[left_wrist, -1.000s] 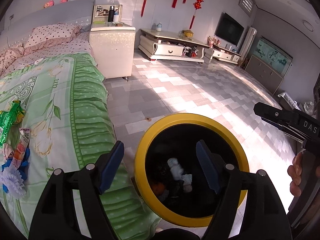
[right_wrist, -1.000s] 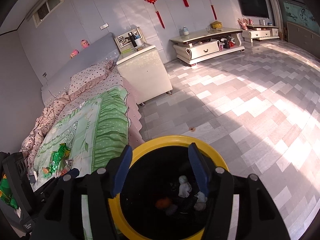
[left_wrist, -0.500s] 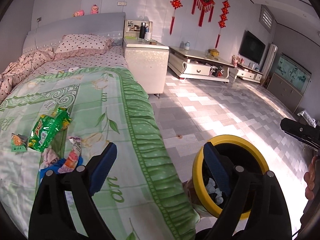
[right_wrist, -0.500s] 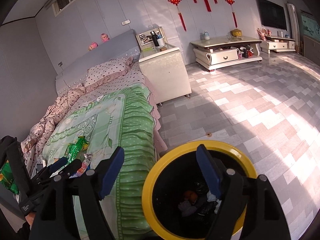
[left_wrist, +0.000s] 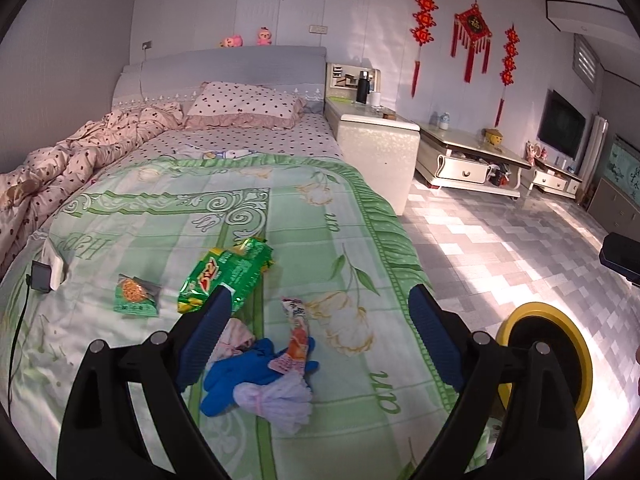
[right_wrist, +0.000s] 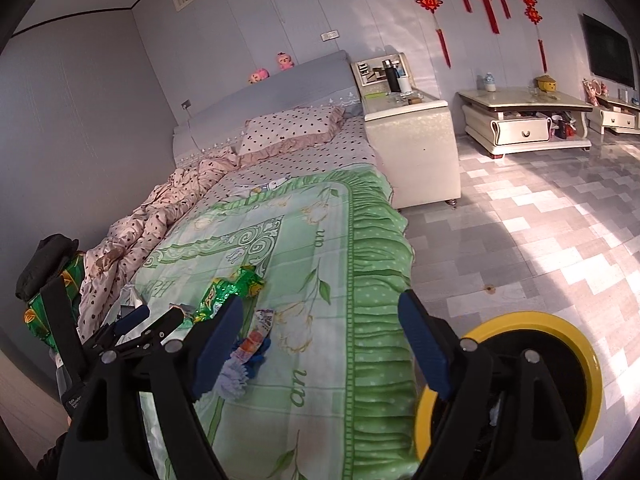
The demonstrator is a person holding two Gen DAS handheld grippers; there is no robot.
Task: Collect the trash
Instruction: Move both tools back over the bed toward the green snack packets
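I can't read the green snack bag's [left_wrist: 226, 274] print, and my gripper arms hide the yellow bin's [right_wrist: 576, 350] contents.

Daylight is soft and cool on the wall [left_wrist: 240, 8] and bed [left_wrist: 280, 208], both sharp. Bright sun patches glare on the floor [left_wrist: 500, 248] at right in both views, with soft shadows between. Fisheye bending curves the edges; black vignette fills the corners. No motion blur shows.

Both wrist views look down over the bed [left_wrist: 280, 208] and bin [right_wrist: 560, 336].
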